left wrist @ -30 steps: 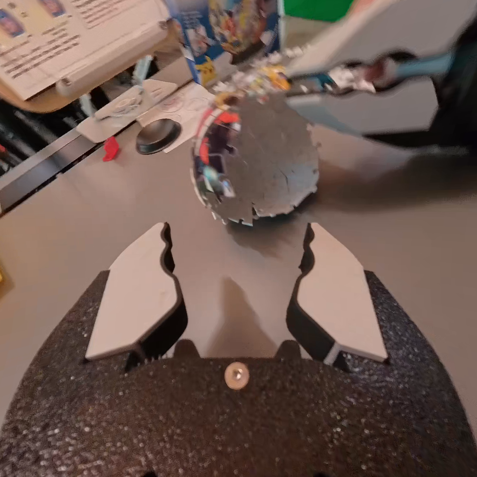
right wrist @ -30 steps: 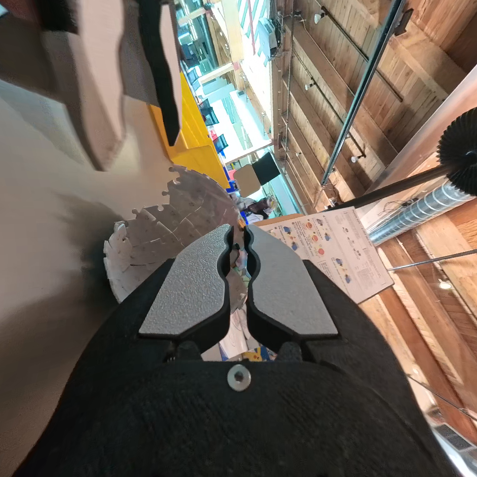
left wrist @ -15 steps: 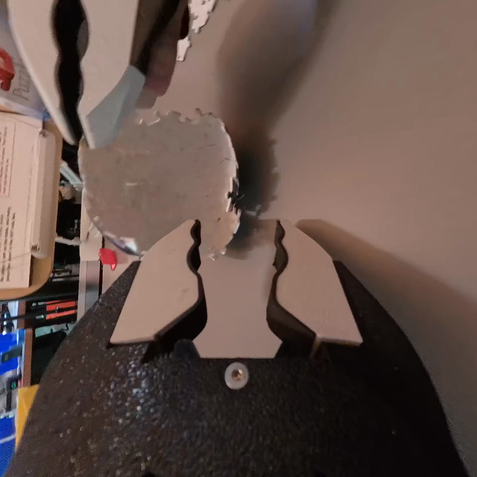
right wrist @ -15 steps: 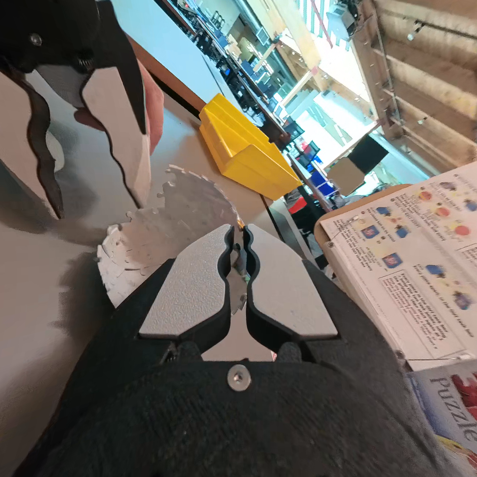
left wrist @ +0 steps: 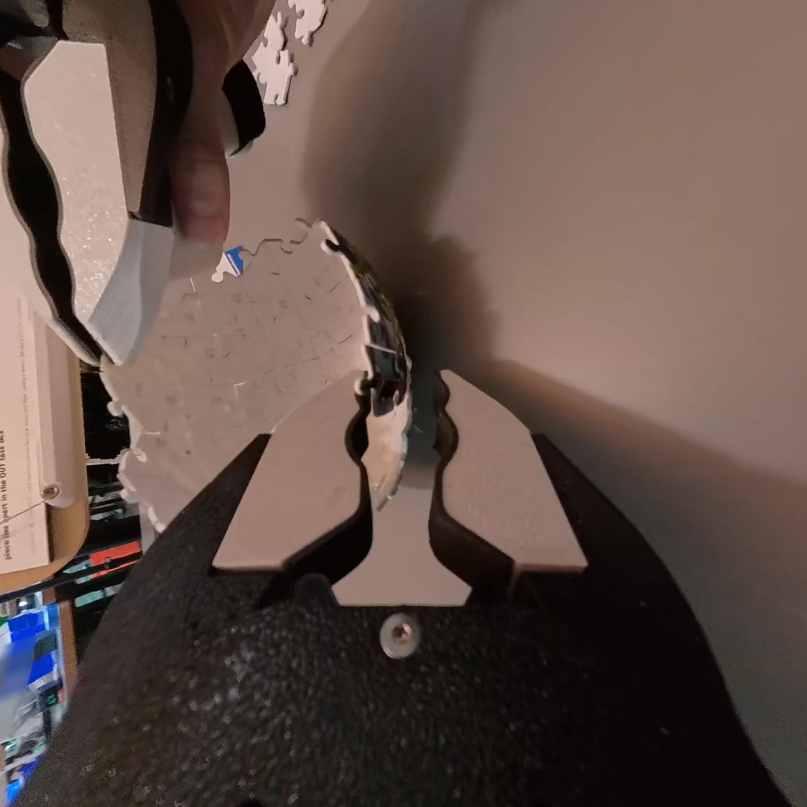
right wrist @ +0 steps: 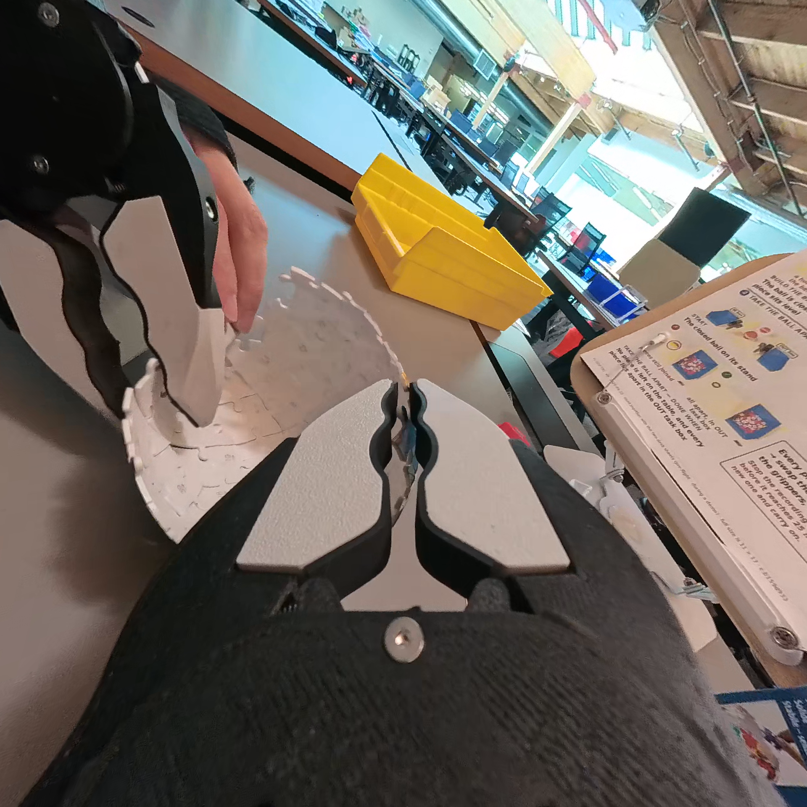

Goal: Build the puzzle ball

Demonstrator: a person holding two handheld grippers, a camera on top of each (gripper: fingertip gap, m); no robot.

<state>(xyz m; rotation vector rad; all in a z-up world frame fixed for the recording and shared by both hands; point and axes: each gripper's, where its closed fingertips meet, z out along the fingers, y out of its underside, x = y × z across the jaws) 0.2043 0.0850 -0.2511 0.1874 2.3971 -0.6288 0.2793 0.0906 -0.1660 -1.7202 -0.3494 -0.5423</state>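
The half-built puzzle ball [left wrist: 244,358] is a bowl-shaped shell, white inside and printed outside, resting on the grey table [left wrist: 611,218]. My left gripper [left wrist: 399,384] is open, with the shell's rim between its fingers and lying against the left one. In the right wrist view it [right wrist: 157,415] straddles the shell's [right wrist: 305,371] far-left rim. My right gripper [right wrist: 404,386] is shut on the near rim of the shell. In the left wrist view it [left wrist: 109,356] grips the opposite edge.
Loose white puzzle pieces [left wrist: 279,65] lie on the table beyond the shell. A yellow bin [right wrist: 436,262] stands behind it. An instruction board [right wrist: 720,415] is at the right, with a puzzle box [right wrist: 777,742] below it. A person's hand [right wrist: 236,262] holds the left gripper. The grippers' ends are close to 11 cm from one another.
My left gripper has moved in onto the shell's rim and its jaws have narrowed around it. My right gripper has kept its hold while both views turned.
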